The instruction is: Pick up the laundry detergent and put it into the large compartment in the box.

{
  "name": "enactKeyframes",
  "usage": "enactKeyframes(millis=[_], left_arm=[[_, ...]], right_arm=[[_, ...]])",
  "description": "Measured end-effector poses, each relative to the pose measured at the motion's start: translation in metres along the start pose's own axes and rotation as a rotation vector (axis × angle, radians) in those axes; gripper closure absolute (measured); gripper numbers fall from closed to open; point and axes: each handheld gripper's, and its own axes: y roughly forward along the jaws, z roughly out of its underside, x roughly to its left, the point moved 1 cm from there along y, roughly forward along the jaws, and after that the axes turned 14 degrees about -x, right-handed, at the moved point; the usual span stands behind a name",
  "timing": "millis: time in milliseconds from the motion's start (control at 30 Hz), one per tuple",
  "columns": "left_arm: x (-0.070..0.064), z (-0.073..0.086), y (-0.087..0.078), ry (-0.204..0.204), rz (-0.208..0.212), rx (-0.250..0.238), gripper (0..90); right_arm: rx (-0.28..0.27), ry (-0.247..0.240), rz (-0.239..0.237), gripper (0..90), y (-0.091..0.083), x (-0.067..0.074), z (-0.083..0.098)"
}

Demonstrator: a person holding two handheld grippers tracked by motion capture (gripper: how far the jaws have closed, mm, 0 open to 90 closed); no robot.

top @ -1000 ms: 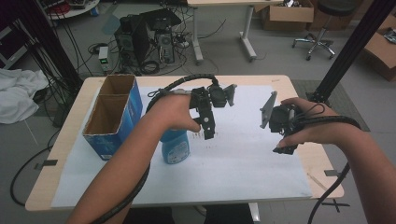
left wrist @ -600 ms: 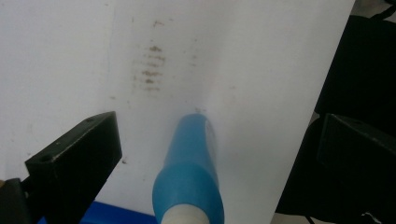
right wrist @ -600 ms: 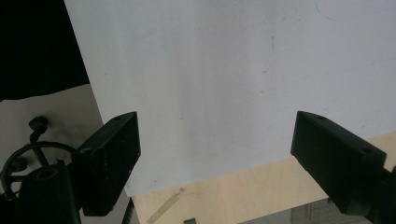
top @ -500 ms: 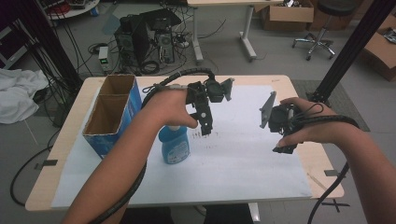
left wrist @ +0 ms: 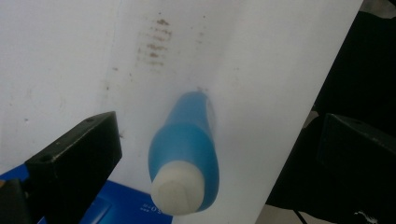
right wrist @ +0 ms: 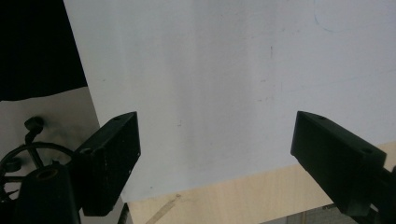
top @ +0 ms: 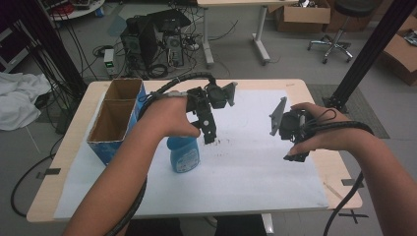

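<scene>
A blue spray-type bottle (top: 184,153) with a white cap stands upright on the white paper (top: 255,167). My left gripper (top: 209,135) hangs just right of and above it, jaws pointing down. In the left gripper view the bottle (left wrist: 183,154) sits between the wide-apart jaws, seen from above, and the left gripper (left wrist: 222,135) is open. My right gripper (top: 294,155) hovers over the paper's right side, apart from the bottle. It is open (right wrist: 215,126) with nothing between its jaws, above the paper's edge and bare wood.
A blue cardboard box (top: 105,147) with two open compartments stands at the table's left, close to the bottle. Small dark smudges (top: 226,142) mark the paper near the left gripper. The wooden table edge (top: 49,194) rims the paper; computers and cables lie on the floor behind.
My left gripper has drifted slightly left, closer over the bottle. The right gripper has barely shifted. The bottle has not moved.
</scene>
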Motion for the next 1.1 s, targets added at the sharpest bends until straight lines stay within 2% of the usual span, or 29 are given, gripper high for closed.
enactKeyframes(millis=[333,433,500,767,1100], left_arm=[[0.004,0.021,-0.007,-0.046,-0.015,-0.004,0.4],[0.007,0.030,-0.008,-0.073,-0.014,-0.022,0.4],[0.008,0.032,-0.007,-0.075,-0.013,-0.023,0.4],[0.012,0.047,0.004,-0.111,0.003,-0.025,0.4],[0.016,0.056,0.014,-0.133,0.007,-0.022,0.4]], right_arm=[[-0.001,-0.017,0.000,16.0,0.002,0.000,-0.003],[-0.002,-0.017,-0.001,16.0,0.003,0.002,-0.004],[0.000,-0.016,0.000,16.0,0.003,0.002,-0.004],[0.005,-0.020,-0.004,16.0,0.006,0.004,-0.006],[0.000,-0.028,-0.006,16.0,0.009,0.005,-0.009]])
